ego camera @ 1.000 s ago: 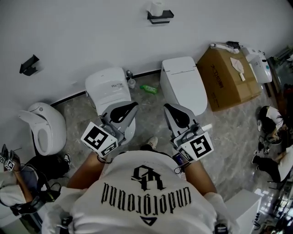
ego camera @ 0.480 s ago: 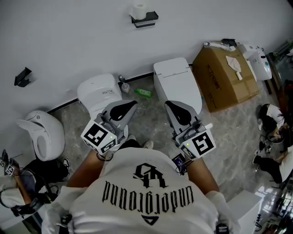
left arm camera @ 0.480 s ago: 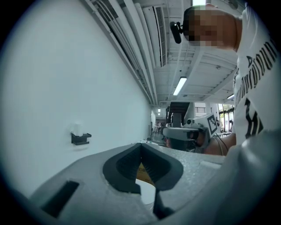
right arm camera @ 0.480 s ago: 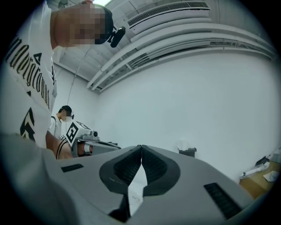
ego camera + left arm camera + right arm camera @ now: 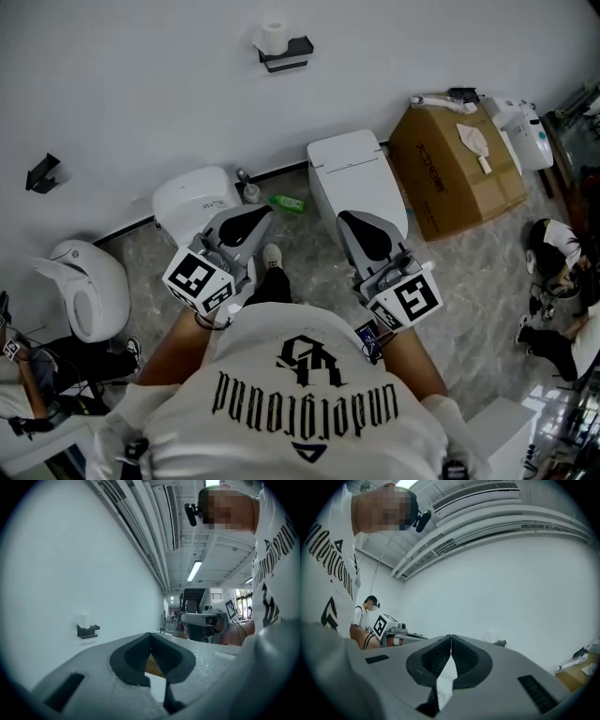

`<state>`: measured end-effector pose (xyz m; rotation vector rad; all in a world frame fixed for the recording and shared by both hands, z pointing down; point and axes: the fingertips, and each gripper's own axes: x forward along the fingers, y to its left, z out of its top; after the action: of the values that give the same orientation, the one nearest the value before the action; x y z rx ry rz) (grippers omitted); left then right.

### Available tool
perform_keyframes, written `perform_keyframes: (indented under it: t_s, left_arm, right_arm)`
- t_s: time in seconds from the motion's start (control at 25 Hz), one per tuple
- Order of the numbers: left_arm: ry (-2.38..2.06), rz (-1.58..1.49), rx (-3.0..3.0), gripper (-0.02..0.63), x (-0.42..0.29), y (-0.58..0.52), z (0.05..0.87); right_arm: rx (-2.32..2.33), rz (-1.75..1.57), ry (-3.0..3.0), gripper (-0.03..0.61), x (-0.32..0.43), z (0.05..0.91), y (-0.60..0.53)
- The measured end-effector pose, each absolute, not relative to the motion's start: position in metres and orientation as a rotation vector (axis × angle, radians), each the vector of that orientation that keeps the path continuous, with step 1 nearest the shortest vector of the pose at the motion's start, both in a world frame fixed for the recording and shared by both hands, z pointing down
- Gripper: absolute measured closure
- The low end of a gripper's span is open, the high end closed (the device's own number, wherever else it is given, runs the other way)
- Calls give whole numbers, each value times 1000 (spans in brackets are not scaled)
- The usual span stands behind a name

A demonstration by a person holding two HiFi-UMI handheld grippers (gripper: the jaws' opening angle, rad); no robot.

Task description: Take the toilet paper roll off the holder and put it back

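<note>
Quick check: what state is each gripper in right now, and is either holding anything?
Left gripper: shut, nothing between its jaws.
Right gripper: shut, nothing between its jaws.

Left tool, right tool, both level, jaws together, nothing held

Left gripper view: the toilet paper roll is a pale smear on the wall — you cannot resolve its outline. Right gripper view: the right gripper covers the lower edge of the holder. Head view: the right edge crops the person.
</note>
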<state>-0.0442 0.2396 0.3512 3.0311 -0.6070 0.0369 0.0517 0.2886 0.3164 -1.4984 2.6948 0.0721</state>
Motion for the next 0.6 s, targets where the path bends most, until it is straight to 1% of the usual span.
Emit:
perform_keyframes:
  t_s: [0.6]
  left_arm:
    - [-579, 15, 3027, 600, -17, 132, 345]
  right_arm:
    - [-1527, 68, 2701, 565, 73, 308, 186]
